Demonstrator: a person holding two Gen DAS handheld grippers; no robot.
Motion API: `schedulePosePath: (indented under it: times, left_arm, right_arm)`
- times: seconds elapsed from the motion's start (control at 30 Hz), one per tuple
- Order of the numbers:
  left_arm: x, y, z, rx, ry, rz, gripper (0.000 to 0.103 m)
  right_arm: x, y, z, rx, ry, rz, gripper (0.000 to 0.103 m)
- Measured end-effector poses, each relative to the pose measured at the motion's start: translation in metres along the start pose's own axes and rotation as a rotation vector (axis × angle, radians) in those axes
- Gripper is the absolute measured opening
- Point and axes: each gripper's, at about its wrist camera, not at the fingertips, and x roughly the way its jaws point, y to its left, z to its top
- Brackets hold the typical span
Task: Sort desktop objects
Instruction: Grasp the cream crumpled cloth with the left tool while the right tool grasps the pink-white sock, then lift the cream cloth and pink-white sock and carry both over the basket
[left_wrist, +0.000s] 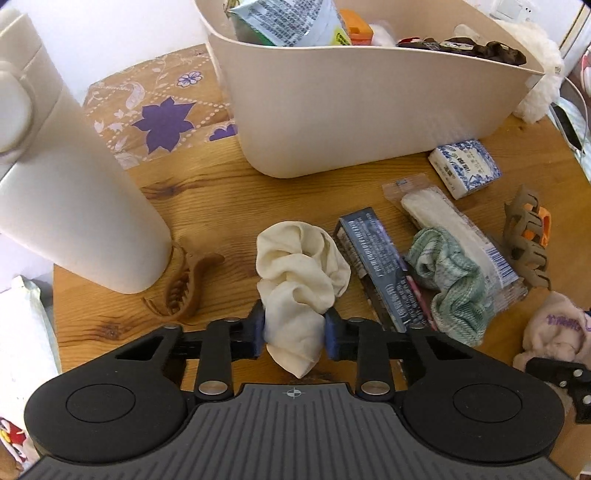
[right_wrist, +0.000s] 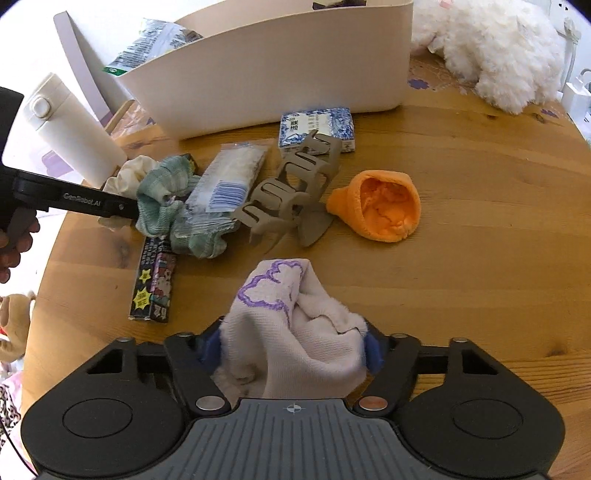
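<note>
A cream scrunchie (left_wrist: 299, 266) lies on the wooden table (left_wrist: 207, 199), and the blue pads of my left gripper (left_wrist: 295, 328) press on its near end. My right gripper (right_wrist: 291, 347) is shut on a pale pink cloth with purple stitching (right_wrist: 288, 317), bunched between its pads. The beige bin (left_wrist: 351, 122) stands behind, holding a snack bag and other items. A green scrunchie (left_wrist: 454, 280), a dark box (left_wrist: 380, 266), a wrapped white item (left_wrist: 450, 225), a blue-and-white tissue pack (left_wrist: 465, 166) and a grey hair claw (right_wrist: 291, 184) lie between the grippers and the bin.
A white bottle (left_wrist: 66, 184) stands at the left with a brown hair claw (left_wrist: 188, 280) at its foot. An orange cloth (right_wrist: 384, 206) lies right of the grey claw. A white plush toy (right_wrist: 491, 48) sits at the far right. A patterned mat (left_wrist: 159, 114) lies behind the bottle.
</note>
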Motion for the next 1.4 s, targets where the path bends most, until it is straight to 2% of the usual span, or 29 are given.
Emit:
schedulePosePath:
  times: [0.17, 0.27, 0.43, 0.7, 0.83, 1.0, 1.4]
  left_arm:
    - [-0.003, 0.005, -0.006, -0.061, -0.012, 0.008, 0.021]
    - [-0.006, 0.002, -0.012, -0.076, -0.015, -0.001, 0.020]
    - [-0.016, 0.000, -0.020, -0.155, -0.025, -0.026, 0.017]
    - [-0.042, -0.003, -0.026, -0.130, -0.074, -0.008, 0.016]
    - [-0.062, 0.000, -0.026, -0.152, -0.119, -0.013, 0.016]
    - [-0.091, -0.001, -0.021, -0.144, -0.177, -0.026, 0.016]
    - [-0.149, -0.012, 0.013, -0.078, -0.327, -0.013, 0.017]
  right_arm:
    - [-0.007, -0.002, -0.009, 0.046, -0.023, -0.003, 0.053]
    - [-0.012, -0.005, -0.015, 0.065, -0.026, 0.003, 0.051]
    - [-0.022, -0.013, -0.021, 0.100, -0.042, 0.005, 0.049]
    - [-0.049, -0.010, -0.016, 0.053, -0.106, -0.011, 0.049]
    - [-0.067, -0.007, -0.009, -0.013, -0.172, -0.068, 0.049]
    - [-0.089, -0.015, 0.004, -0.009, -0.236, -0.076, 0.049]
    - [-0.136, -0.031, 0.051, -0.012, -0.396, -0.101, 0.049]
